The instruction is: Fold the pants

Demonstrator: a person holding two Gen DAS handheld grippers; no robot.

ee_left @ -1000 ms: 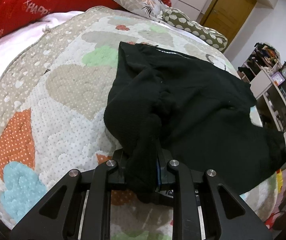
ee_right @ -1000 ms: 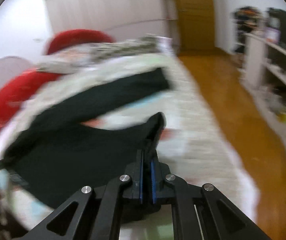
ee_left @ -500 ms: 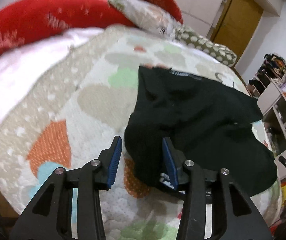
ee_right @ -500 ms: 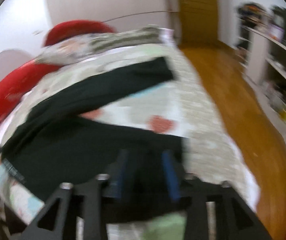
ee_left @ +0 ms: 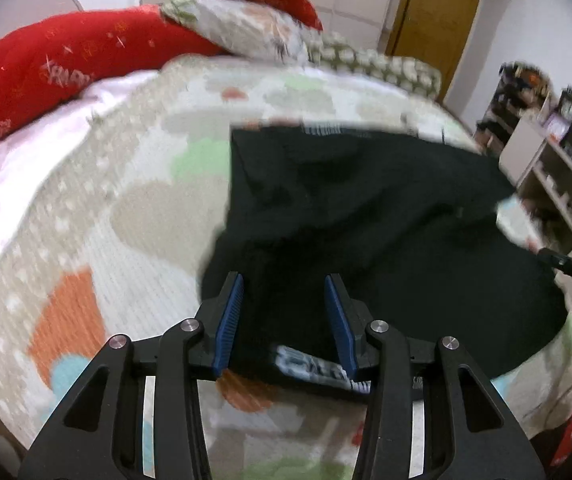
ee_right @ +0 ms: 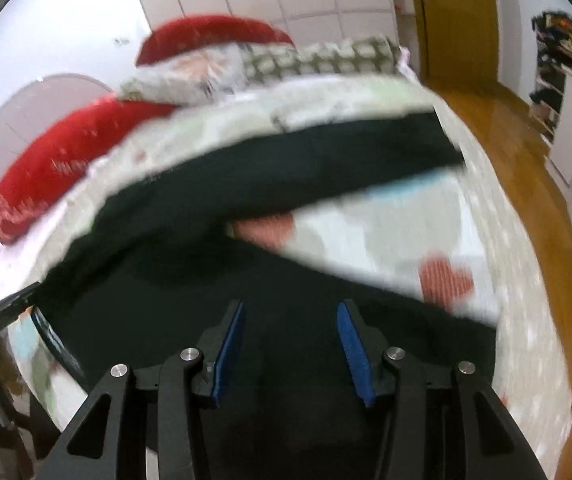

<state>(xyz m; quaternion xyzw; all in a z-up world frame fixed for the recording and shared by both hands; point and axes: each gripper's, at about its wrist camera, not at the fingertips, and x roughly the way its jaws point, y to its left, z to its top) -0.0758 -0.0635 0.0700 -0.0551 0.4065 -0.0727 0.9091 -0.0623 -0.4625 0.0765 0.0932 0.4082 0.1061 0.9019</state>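
Black pants (ee_left: 365, 208) lie spread on the patterned quilt (ee_left: 98, 240), waistband with its white label (ee_left: 317, 368) nearest the left wrist camera. My left gripper (ee_left: 284, 276) is open just above the waist end; the cloth lies below the blue pads (ee_left: 228, 320) and they do not press on it. In the right wrist view the pants (ee_right: 286, 176) show two legs splayed apart, the quilt (ee_right: 385, 228) bare between them. My right gripper (ee_right: 290, 304) hangs open over the near leg, gripping nothing. The picture is blurred by motion.
Red pillows (ee_left: 54, 64) and patterned pillows (ee_left: 254, 36) lie at the head of the bed. A wooden door (ee_left: 437, 20) and shelves (ee_left: 557, 184) stand beyond the bed. Wooden floor (ee_right: 533, 200) runs along its right side. The bed edge is close below both grippers.
Both grippers were shut on pants cloth a second ago and now stand open. The cloth has dropped flat on the quilt. The left gripper rose a little; the right one swung sideways.
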